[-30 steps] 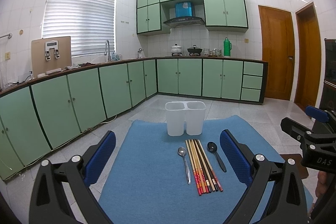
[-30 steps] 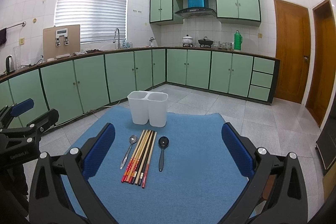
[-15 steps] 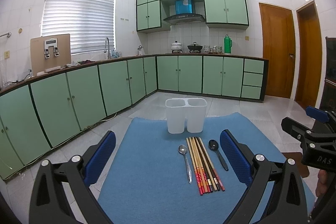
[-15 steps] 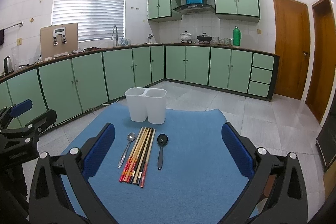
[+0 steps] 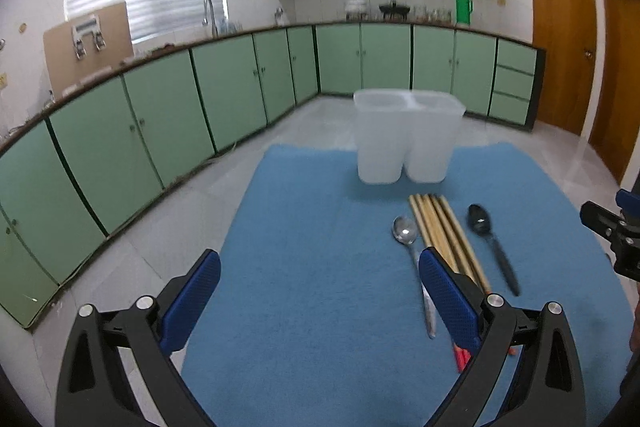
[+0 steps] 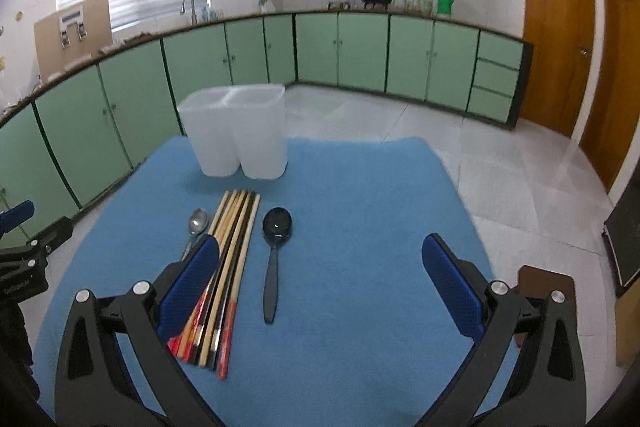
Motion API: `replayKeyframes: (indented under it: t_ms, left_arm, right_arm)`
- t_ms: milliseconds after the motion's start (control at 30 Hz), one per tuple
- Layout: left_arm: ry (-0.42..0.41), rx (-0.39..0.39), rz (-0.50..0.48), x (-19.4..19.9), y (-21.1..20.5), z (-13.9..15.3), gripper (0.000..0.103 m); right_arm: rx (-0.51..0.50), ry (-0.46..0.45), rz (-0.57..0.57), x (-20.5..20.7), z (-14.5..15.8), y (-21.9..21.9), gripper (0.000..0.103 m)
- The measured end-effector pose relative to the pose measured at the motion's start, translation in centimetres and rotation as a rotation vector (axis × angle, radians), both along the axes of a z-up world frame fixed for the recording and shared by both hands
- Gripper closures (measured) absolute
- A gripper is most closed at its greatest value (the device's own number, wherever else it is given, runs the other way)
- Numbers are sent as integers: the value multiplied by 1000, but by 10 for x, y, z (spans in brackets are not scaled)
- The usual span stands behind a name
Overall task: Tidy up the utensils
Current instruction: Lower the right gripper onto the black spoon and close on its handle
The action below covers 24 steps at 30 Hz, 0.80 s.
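A white two-compartment holder [image 5: 406, 135] [image 6: 240, 131] stands empty at the far side of a blue mat [image 5: 320, 267] [image 6: 360, 227]. In front of it lie a metal spoon [image 5: 405, 231] [image 6: 197, 223], a bundle of several chopsticks [image 5: 444, 231] [image 6: 234, 239] and a black spoon [image 5: 486, 233] [image 6: 276, 239], side by side. My left gripper [image 5: 320, 303] hovers open over the mat, left of the utensils, its right finger over the chopstick ends. My right gripper [image 6: 320, 283] is open above the mat, with the black spoon between its fingers' line of sight.
Green floor cabinets [image 5: 160, 115] run along the left and back walls. Wooden doors [image 6: 556, 27] stand at the right. A brown board [image 6: 544, 287] lies on the tiled floor beside the mat's right edge. The other gripper shows at each view's side edge.
Both grippers have dropped lower and moved forward toward the utensils and holder, which now look larger. The left view has shifted left of the utensils. Both stay open.
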State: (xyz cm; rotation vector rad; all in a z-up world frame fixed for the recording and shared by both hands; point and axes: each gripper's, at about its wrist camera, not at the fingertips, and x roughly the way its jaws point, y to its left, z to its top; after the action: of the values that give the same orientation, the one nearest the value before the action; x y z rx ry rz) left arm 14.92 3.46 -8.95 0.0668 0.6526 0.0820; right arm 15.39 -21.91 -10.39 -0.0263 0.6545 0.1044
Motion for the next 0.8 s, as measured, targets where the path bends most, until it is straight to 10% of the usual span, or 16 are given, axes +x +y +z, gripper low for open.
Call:
replayKeyframes:
  t_ms: [800]
  left_arm:
    - [151,-84,-35,83,-2,-64,10]
  right_arm:
    - [33,308,89,124,-89,42,61]
